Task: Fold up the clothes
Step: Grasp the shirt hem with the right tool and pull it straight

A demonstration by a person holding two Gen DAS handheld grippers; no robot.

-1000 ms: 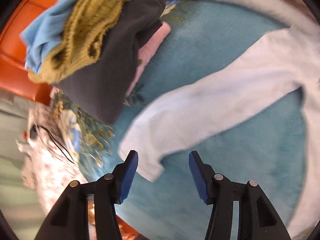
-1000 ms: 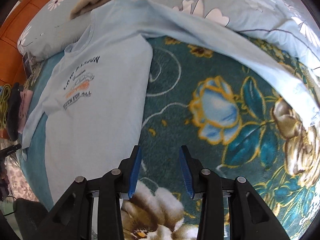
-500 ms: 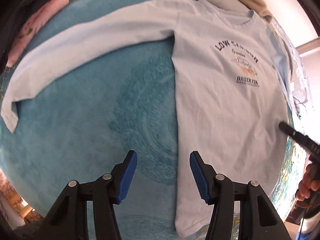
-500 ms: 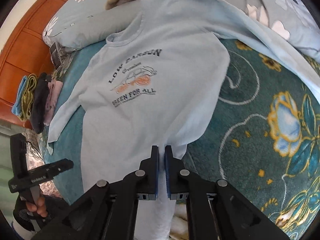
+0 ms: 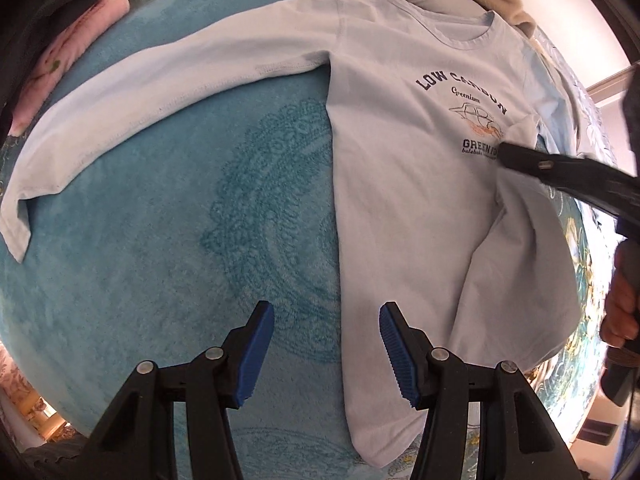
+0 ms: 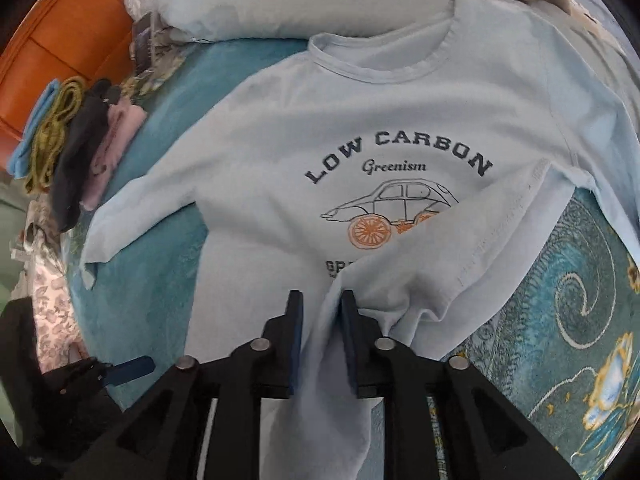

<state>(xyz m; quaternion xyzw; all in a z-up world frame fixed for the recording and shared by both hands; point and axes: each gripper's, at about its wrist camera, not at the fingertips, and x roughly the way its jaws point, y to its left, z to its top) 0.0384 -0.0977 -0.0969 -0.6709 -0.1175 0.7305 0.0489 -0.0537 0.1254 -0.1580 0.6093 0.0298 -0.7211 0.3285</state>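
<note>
Shirt (image 5: pixel 400 208), pale blue and long-sleeved, lies face up on a teal blanket (image 5: pixel 168 240) spread over a bed. Its chest print reads "LOW CARBON Greenism" above a line drawing of a car with orange wheels.

In the left wrist view, the left gripper (image 5: pixel 326 354) hangs over the blanket with its blue-padded jaws spread wide and nothing between them. The shirt's side edge and bottom hem lie just ahead of and under its right-hand finger. One sleeve (image 5: pixel 132 92) stretches flat across the blanket, far ahead and off to this gripper's left. A pink garment (image 5: pixel 76 36) lies beyond that sleeve's end.

The right gripper (image 6: pixel 320 312) has its jaws pressed on a fold of the shirt's fabric, taken from the shirt's other side. That side is lifted and drawn over the body of the shirt, so it covers the lower part of the print. In the left wrist view the right gripper (image 5: pixel 508 158) reaches in from the right over the print, held by a hand (image 5: pixel 622 300).

Far ahead and to the right gripper's left, a stack of folded clothes (image 6: pixel 76 148) sits at the blanket's edge against an orange headboard (image 6: pixel 64 32). A pillow (image 6: pixel 248 4) lies straight ahead beyond the shirt's collar. To this gripper's right, the blanket shows a flower pattern.
</note>
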